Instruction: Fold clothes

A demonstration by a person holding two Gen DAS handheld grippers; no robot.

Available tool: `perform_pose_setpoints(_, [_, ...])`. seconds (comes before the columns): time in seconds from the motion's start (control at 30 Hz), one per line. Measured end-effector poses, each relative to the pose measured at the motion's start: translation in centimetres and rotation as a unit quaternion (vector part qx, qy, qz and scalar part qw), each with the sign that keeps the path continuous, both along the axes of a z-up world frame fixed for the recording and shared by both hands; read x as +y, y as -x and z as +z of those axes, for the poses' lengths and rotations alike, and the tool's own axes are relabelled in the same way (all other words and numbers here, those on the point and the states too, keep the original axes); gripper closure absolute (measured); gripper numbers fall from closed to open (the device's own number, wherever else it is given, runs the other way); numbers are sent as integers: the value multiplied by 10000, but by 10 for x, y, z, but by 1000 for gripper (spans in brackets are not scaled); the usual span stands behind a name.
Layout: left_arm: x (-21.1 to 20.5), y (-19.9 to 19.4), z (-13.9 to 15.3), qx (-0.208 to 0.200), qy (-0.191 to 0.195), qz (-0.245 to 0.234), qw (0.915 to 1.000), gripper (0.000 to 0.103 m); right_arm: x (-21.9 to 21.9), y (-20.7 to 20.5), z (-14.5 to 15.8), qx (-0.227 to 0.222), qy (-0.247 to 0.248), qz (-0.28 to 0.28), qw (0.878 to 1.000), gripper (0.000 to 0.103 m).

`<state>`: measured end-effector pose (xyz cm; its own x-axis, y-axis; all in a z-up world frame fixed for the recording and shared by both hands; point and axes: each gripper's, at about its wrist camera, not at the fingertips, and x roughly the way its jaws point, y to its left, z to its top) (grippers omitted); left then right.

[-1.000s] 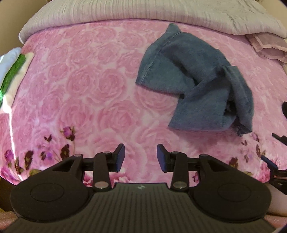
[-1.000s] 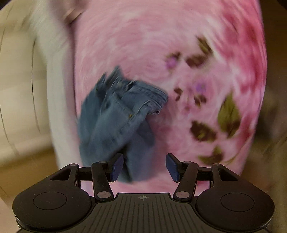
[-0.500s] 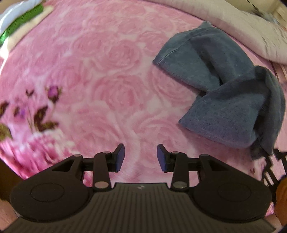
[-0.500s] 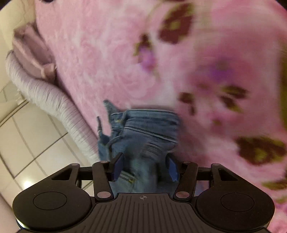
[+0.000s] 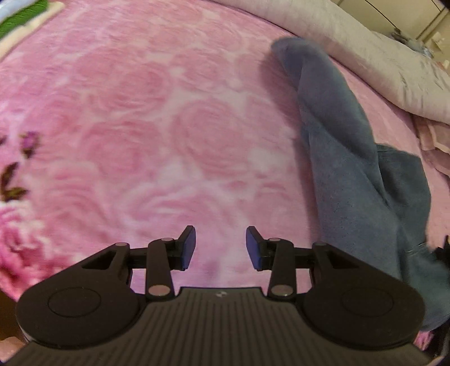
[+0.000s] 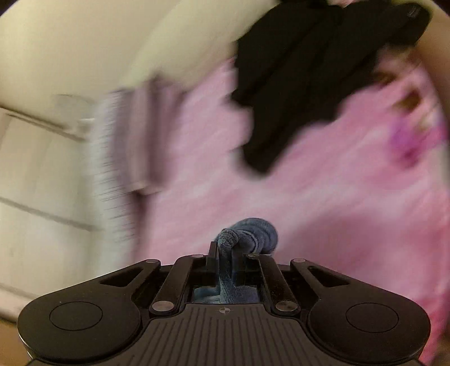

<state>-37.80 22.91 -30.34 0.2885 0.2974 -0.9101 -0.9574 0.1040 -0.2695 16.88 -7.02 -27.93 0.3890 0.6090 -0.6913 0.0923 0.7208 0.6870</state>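
A pair of blue jeans lies bunched in a long strip on the pink rose blanket, running from the far middle to the near right in the left wrist view. My left gripper is open just above bare blanket, to the left of the jeans, with nothing between its fingers. My right gripper has its jaws closing, and the pads pinch a thick fold of the jeans, which bulges out past the fingertips. The right wrist view is heavily blurred.
A grey quilt lines the far edge of the bed, with a pale pink garment at the right. A green-striped cloth sits at the far left corner. A blurred black shape hangs over the blanket in the right wrist view.
My right gripper went from open over the jeans to pinched on a fold, then swung sideways fast. The left gripper sank closer to the blanket and rolled; the jeans got pulled longer.
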Motion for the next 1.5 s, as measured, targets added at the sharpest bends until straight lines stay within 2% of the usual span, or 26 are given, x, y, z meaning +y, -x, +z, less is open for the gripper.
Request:
perform_pose_setpoints(0.07, [5, -16, -3, -90, 82, -73, 9999, 68, -9, -7, -24, 710, 246, -250, 9969, 91])
perform_pose_setpoints(0.1, [9, -23, -4, -122, 118, -92, 9998, 68, -11, -7, -31, 873, 311, -336, 9951, 84])
perform_pose_setpoints(0.13, [13, -30, -6, -161, 153, -108, 9997, 68, -13, -8, -37, 1008, 369, -416, 9934, 82])
perform_pose_setpoints(0.23, [31, -45, -9, -380, 249, -44, 9990, 66, -17, -8, -41, 942, 634, -362, 9929, 73])
perform_pose_setpoints(0.4, [77, -61, -23, -949, 506, 447, 9932, 63, 4, -30, -38, 937, 679, -157, 9932, 58])
perform_pose_setpoints(0.53, [122, -70, -46, -1439, 870, 952, 9812, 64, 13, -44, -39, 992, 730, -75, 9924, 56])
perform_pose_setpoints(0.63, [148, -81, -59, -1745, 1020, 1115, 9730, 64, 14, -46, -41, 1033, 796, -77, 9914, 54])
perform_pose_setpoints(0.7, [158, -89, -66, -1778, 1088, 1088, 9720, 65, 16, -46, -43, 1037, 856, -58, 9909, 54])
perform_pose_setpoints(0.77, [168, -96, -73, -1786, 1185, 1032, 9713, 72, 17, -46, -44, 1031, 921, -31, 9904, 54])
perform_pose_setpoints(0.8, [169, -100, -76, -1714, 1292, 953, 9720, 85, 18, -47, -45, 1022, 956, -13, 9902, 54])
perform_pose_setpoints(0.83, [168, -103, -79, -1605, 1386, 900, 9731, 90, 19, -47, -46, 1013, 991, 5, 9899, 54])
perform_pose_setpoints(0.93, [163, -107, -82, -1449, 1351, 840, 9766, 92, 21, -46, -47, 994, 1049, 36, 9895, 53])
perform_pose_setpoints(1.1, [172, -122, -92, -1660, 1445, 718, 9728, 92, 24, -46, -49, 987, 1126, 83, 9887, 53])
perform_pose_setpoints(1.13, [173, -126, -93, -1687, 1433, 622, 9732, 96, 25, -46, -49, 969, 1126, 132, 9888, 53])
perform_pose_setpoints(1.2, [170, -131, -85, -1596, 1211, 470, 9786, 100, 28, -45, -49, 925, 1122, 240, 9891, 54])
perform_pose_setpoints(1.23, [167, -129, -77, -1577, 1013, 408, 9814, 101, 30, -43, -45, 818, 1189, 396, 9887, 60])
perform_pose_setpoints(1.27, [162, -123, -66, -1583, 794, 394, 9834, 101, 33, -42, -41, 698, 1265, 567, 9879, 84])
perform_pose_setpoints(1.3, [159, -115, -53, -1631, 583, 401, 9841, 101, 34, -41, -36, 586, 1321, 676, 9872, 91])
perform_pose_setpoints(1.37, [153, -89, -15, -1811, 17, 419, 9826, 101, 30, -38, -25, 520, 941, 638, 9922, 92])
perform_pose_setpoints(1.43, [144, -61, 38, -1783, -811, 342, 9800, 101, 25, -35, -13, 462, 527, 584, 9958, 92])
perform_pose_setpoints(1.5, [128, -24, 91, -1749, -1652, 335, 9700, 101, 26, -29, 2, 234, 120, 687, 9973, 92])
